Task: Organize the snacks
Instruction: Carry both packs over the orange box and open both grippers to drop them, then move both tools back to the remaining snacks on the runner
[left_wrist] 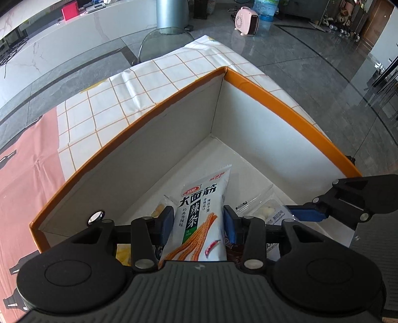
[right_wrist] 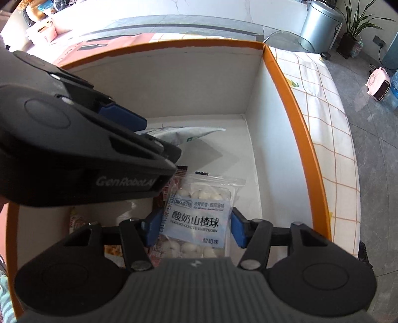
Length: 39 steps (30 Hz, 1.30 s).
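An orange-rimmed box (left_wrist: 286, 99) with white walls (right_wrist: 293, 119) stands on the table, and both grippers reach down into it. My left gripper (left_wrist: 198, 223) is shut on a white spicy-strip packet (left_wrist: 201, 213) held upright over the box floor; the packet's top (right_wrist: 189, 134) also shows in the right wrist view. My right gripper (right_wrist: 195, 229) is open, its blue pads flanking a clear bag of yogurt-coated hawthorn balls (right_wrist: 196, 218) without pressing it. That bag (left_wrist: 268, 211) rests on other snack packets. The two grippers are side by side, close together.
Several other snack packets lie on the box floor, among them red ones (right_wrist: 159, 248) and a yellow one (left_wrist: 123, 256). The far corner of the box floor (left_wrist: 223, 154) is bare. A checked tablecloth (left_wrist: 174, 67) covers the table. A pink heater (left_wrist: 246, 21) stands on the floor.
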Motion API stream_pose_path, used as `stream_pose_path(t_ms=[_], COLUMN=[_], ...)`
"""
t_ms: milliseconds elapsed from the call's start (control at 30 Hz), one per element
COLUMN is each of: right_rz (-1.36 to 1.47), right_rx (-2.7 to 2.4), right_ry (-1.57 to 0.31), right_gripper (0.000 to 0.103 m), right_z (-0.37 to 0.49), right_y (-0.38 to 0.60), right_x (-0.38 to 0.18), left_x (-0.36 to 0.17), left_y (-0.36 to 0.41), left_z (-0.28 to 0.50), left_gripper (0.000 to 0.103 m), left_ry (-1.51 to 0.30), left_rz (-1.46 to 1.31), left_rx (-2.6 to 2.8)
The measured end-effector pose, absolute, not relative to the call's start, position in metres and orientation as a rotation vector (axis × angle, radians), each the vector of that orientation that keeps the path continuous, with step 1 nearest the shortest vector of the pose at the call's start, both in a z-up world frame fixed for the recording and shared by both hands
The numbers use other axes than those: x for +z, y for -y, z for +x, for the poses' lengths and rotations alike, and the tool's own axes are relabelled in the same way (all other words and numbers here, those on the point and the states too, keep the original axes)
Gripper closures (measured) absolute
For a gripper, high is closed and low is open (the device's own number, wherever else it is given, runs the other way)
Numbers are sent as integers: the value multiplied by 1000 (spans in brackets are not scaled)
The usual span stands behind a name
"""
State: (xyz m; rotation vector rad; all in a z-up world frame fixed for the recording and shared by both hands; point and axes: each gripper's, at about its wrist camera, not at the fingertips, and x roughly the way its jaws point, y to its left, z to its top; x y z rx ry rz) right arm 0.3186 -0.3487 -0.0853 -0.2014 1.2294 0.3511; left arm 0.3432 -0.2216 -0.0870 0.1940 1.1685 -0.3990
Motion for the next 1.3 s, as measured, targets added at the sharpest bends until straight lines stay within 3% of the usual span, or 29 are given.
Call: stream_pose_path(t_ms=[167, 600, 833, 933, 1300], right_rz=[-185, -163, -175, -179, -149], right_rx=[343, 301, 272, 262, 243], right_ry=[-1257, -1260, -1228, -1203, -1106], right_gripper=[44, 39, 37, 31, 29], right_z=[321, 306, 283, 269, 221], right_y=[348, 346, 336, 331, 311], right_x=[-87, -71, -47, -33, 4], left_x=[-88, -59, -32, -19, 15], left_y=[225, 216, 202, 193, 145], left_z=[341, 316, 290, 274, 217], left_gripper=[53, 34, 33, 29, 26], left_ry=[-1165, -1120, -1089, -1058, -948], left_rz=[224, 199, 191, 183, 150], left_rx=[-408, -439, -450, -450, -417])
